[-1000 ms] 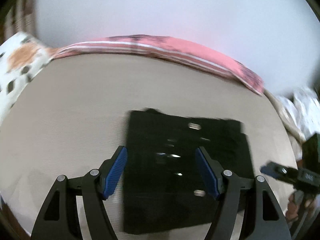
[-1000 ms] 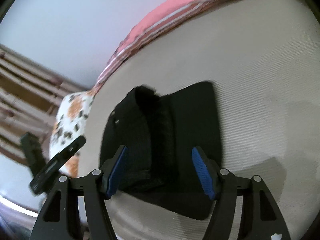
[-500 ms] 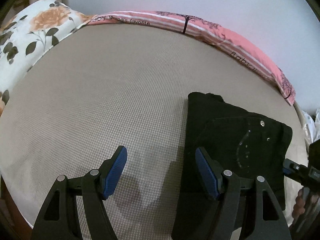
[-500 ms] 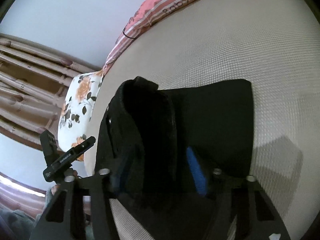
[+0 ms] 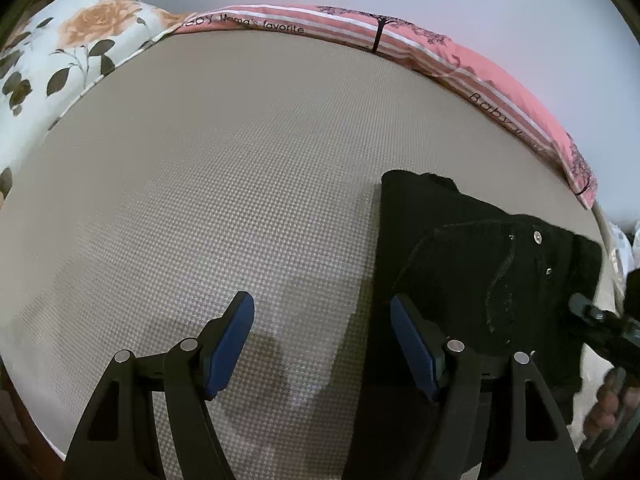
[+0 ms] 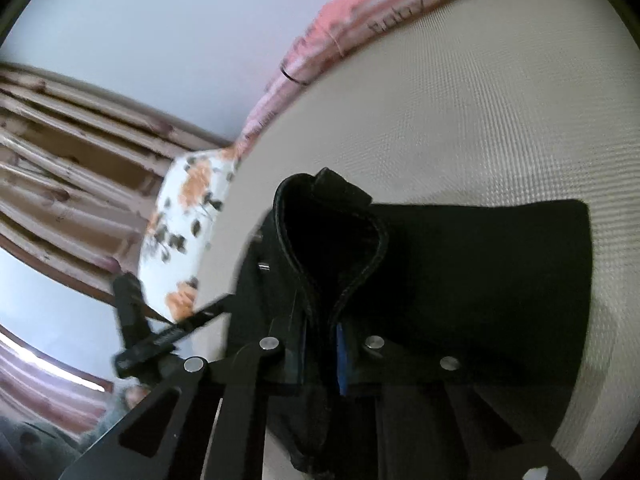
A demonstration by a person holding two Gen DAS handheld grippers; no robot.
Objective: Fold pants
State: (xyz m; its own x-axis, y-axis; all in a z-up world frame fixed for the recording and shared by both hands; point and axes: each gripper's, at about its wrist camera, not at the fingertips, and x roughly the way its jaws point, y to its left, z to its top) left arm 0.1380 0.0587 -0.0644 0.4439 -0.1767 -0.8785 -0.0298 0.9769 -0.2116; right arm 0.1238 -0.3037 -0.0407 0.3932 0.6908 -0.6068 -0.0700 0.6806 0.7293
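**Careful: the grip on the pants may be too thin**

Right now the right tool (image 6: 320,344) is closing its two sides on a raised fold of the black pants (image 6: 460,272), and the cloth sits between the blue pads (image 6: 341,354). The pants lie in a folded pile on the bed (image 5: 208,184), just ahead of that tool and spreading to its right.

The left tool (image 5: 322,344) has its sides wide apart with nothing between them. Only the bed is under it. The pants (image 5: 472,264) start just to the right of its right pad.

What could go wrong? The right tool may have only the top layer. If it lifts, I think the layers below could slide out and the neat pile could fall open. The cloth is thick and floppy, so it may sag too. The left tool is off to the side, so it cannot hold the pile down unless it moves over the pants.
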